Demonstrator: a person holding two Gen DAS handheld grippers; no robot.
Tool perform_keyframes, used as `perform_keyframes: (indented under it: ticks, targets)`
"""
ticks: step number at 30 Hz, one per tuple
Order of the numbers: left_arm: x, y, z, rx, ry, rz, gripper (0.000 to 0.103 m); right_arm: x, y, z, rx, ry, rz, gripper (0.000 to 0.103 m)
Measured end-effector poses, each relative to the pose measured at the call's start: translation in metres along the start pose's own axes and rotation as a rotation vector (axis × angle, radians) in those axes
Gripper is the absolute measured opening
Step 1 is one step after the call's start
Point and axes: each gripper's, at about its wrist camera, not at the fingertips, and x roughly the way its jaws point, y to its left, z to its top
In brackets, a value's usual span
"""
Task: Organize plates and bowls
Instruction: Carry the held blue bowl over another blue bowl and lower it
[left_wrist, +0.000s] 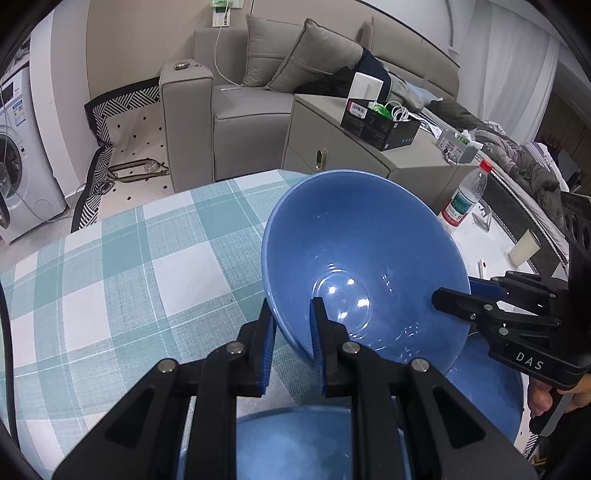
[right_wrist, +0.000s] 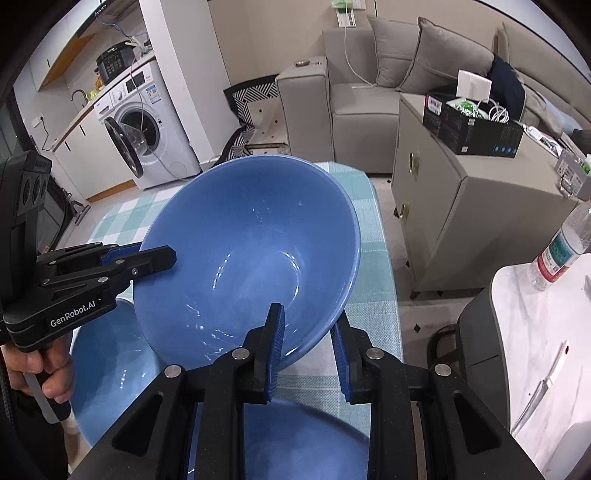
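Observation:
A large blue bowl (left_wrist: 362, 254) is held tilted above the checked tablecloth (left_wrist: 122, 266). My left gripper (left_wrist: 291, 321) is shut on its near rim, one finger inside and one outside. My right gripper (left_wrist: 458, 295) is shut on the opposite rim. In the right wrist view the same bowl (right_wrist: 251, 254) is clamped by my right gripper (right_wrist: 308, 332), with my left gripper (right_wrist: 155, 258) on its left rim. A second blue bowl (left_wrist: 295, 439) sits below my left gripper, and a third blue dish (left_wrist: 484, 384) lies under the raised bowl at the right.
A water bottle (left_wrist: 465, 199) and a cream cup (left_wrist: 524, 247) stand on a white table (right_wrist: 535, 332) at the right. A grey cabinet (right_wrist: 461, 206) with a black box (right_wrist: 472, 125) stands beyond the table. A sofa (left_wrist: 258, 92) and washing machine (right_wrist: 147, 125) are farther back.

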Motion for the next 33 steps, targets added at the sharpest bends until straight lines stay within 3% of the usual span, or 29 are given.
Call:
perform_keyframes:
  ticks: [14,33]
  targets:
    - [-0.052,-0.008,-0.014,0.0,-0.089,0.014,0.016,-0.063,0.025,-0.011,0.012,-0.14,0.014,0.026]
    - [-0.104,-0.002,-0.05,-0.02,-0.141,0.042,0.016,-0.099,0.064,-0.04,-0.003,-0.191,0.064,0.026]
